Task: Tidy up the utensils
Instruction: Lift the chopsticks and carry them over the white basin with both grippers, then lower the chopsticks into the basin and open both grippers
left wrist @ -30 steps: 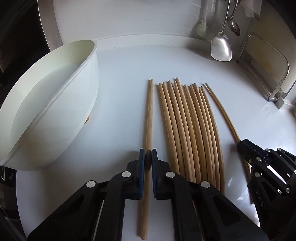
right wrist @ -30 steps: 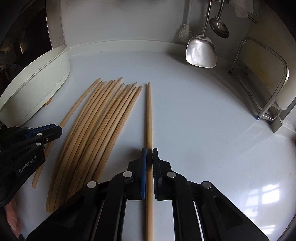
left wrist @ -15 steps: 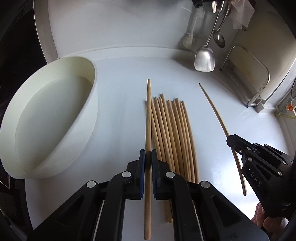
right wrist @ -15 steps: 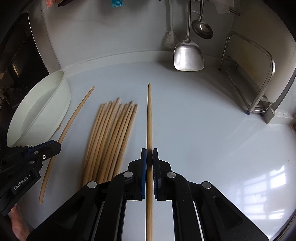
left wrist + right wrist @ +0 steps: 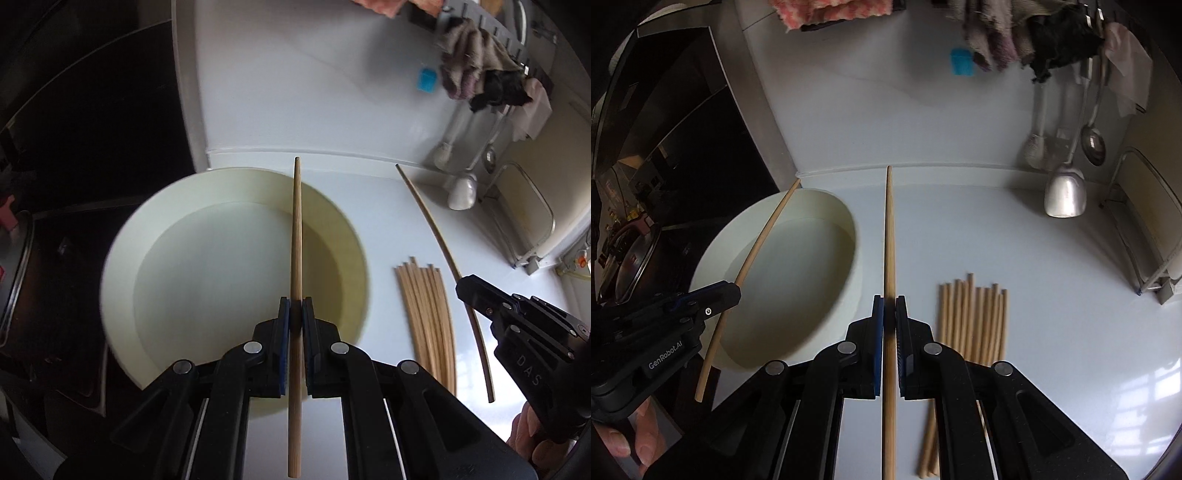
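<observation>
My left gripper (image 5: 295,314) is shut on a wooden chopstick (image 5: 296,236) and holds it in the air over the white basin (image 5: 122,266). My right gripper (image 5: 889,314) is shut on another chopstick (image 5: 889,236), held above the counter between the basin (image 5: 827,210) and a bundle of several chopsticks (image 5: 971,317) lying on the white counter. The bundle also shows in the left wrist view (image 5: 424,306). Each gripper shows in the other's view: the right one (image 5: 461,286) with its chopstick (image 5: 439,243), the left one (image 5: 733,291) with its chopstick (image 5: 764,232).
A metal spatula (image 5: 1065,190) and a ladle (image 5: 1093,142) hang on the back wall under cloths (image 5: 1052,37). A wire rack (image 5: 1137,229) stands at the right. A dark stove area with a pot lid (image 5: 624,258) lies left of the basin.
Both grippers have risen and swung left with their chopsticks. The left one now hangs over the basin; the right one has moved from over the bundle towards the basin's right side.
</observation>
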{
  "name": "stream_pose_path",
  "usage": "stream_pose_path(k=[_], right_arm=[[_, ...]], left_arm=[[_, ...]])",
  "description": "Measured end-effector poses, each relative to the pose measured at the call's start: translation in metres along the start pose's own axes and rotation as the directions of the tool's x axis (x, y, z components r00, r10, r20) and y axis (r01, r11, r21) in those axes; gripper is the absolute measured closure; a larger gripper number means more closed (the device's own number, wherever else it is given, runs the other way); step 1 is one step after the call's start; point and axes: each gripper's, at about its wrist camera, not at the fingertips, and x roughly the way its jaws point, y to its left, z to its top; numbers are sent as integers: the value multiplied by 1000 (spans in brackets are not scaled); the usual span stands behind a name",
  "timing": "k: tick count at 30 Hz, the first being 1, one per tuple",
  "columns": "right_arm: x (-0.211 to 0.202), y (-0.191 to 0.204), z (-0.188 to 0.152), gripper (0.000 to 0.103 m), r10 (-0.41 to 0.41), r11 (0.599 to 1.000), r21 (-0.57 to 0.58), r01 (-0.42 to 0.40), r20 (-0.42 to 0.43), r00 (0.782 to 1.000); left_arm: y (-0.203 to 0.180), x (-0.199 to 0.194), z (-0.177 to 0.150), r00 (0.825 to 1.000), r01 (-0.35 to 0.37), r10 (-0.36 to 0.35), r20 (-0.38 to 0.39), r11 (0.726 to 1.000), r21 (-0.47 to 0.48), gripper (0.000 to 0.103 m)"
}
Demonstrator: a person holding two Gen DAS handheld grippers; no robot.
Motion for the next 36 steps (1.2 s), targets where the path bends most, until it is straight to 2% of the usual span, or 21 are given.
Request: stream_pose_path(k=[4, 9, 14, 21, 26, 36], right_arm=[[36, 39, 14, 97, 47, 999, 15, -47, -42, 998], [77, 81, 22, 97, 58, 998, -6, -59, -107, 993], [110, 98, 26, 97, 43, 999, 1, -44, -186, 982], [137, 100, 26, 97, 8, 1000, 13, -5, -255, 967], [160, 105, 28, 97, -3, 1000, 19, 8, -284, 959], [169, 104, 26, 97, -16, 999, 24, 25, -314, 949]], left_arm=[[52, 10, 6, 999, -45, 43, -32, 998, -36, 96], [85, 32, 12, 997, -49, 46, -66, 998, -41, 96], [94, 65, 17, 991, -14, 10, -131, 999, -33, 96], [94, 97, 19, 982, 10, -12, -189, 1000, -10, 96], [94, 111, 19, 976, 11, -11, -217, 1000, 1, 96], [107, 131, 20, 969, 3, -5, -248, 1000, -7, 95]])
